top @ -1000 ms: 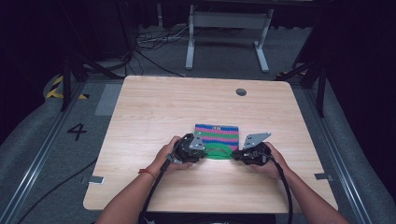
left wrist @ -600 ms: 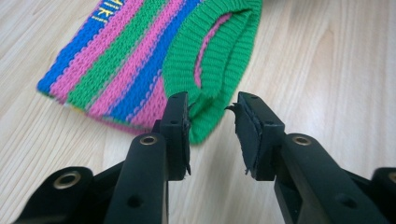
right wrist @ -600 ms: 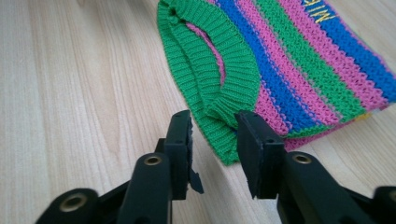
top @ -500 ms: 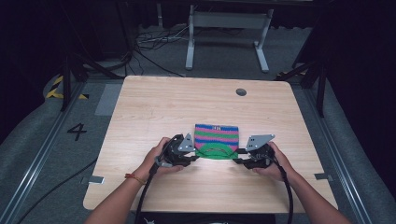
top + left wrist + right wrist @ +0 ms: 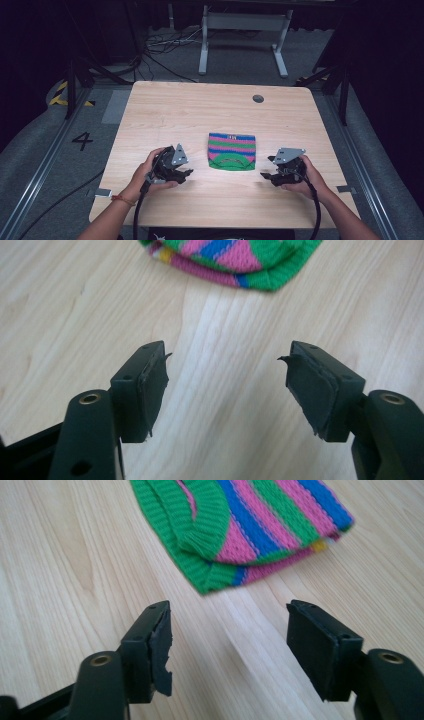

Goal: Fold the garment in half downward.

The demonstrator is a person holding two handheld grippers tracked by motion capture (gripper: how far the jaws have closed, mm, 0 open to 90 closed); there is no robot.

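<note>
**Striped knit lying folded between two released grippers**

Nearest the person, both forearms are coming in over the front edge of the bench, each hand holding a gripper low over the wood. The left gripper is sitting released, its jaws standing wide apart with nothing between them; in the left gripper view bare woodgrain is showing in the gap, and the pads are looking frayed at their edges. The right gripper is likewise standing open and empty, its jaws spread over bare bench in the right gripper view.

Between the two grippers, slightly farther from the person, the striped knit cloth is lying flat near the middle of the bench, apart from both grippers. It is showing green, pink and blue bands, with a green ribbed hem curving along its near edge. In the right gripper view the layers are stacking over one another at the corner, so it is reading as folded into a compact rectangle.

Judging from this, the folding is looking largely done: the cloth is resting tidy and neither gripper is touching it. What is left, if anything, is probably only a final straightening or moving it aside.

Beyond the cloth, a round cable hole is sitting near the far edge.
</note>
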